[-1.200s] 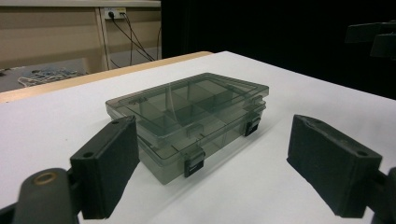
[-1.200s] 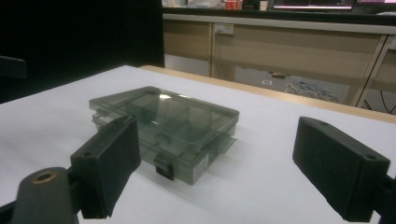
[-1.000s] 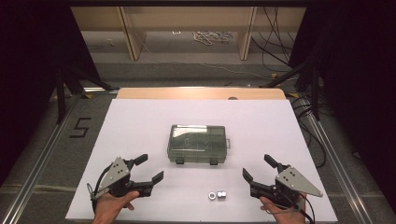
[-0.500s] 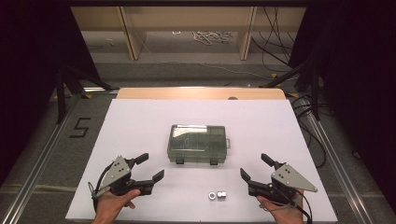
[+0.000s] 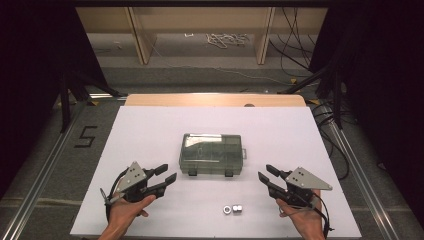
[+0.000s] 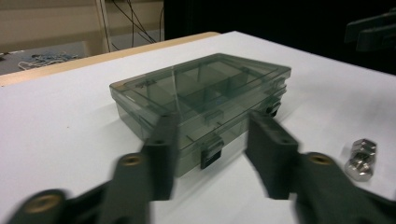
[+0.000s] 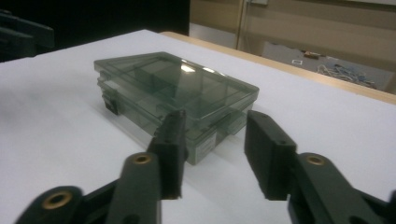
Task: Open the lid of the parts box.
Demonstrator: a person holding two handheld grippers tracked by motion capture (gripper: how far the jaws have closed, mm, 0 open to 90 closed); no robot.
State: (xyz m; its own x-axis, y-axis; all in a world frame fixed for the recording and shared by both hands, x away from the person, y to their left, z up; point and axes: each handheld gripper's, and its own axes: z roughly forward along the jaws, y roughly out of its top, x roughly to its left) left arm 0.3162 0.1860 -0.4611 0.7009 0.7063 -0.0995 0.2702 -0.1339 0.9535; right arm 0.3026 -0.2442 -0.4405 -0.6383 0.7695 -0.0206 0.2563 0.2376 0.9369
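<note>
Both the left gripper (image 5: 169, 173) and right gripper (image 5: 264, 172) have just been closing to half-open, empty (nothing between jaws), flanking the closed compartment box (image 5: 211, 153) at table centre, probably preparing a two-sided approach.

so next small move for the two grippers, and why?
Probably bring the left gripper forward to the closed organizer box. Both grippers' jaws have just been closing with nothing between them, the box's front latches look shut, and the two nuts lie untouched.

A white table (image 5: 150, 130) carries a closed organiser box (image 5: 212, 154) and two nuts (image 5: 232, 209).
</note>
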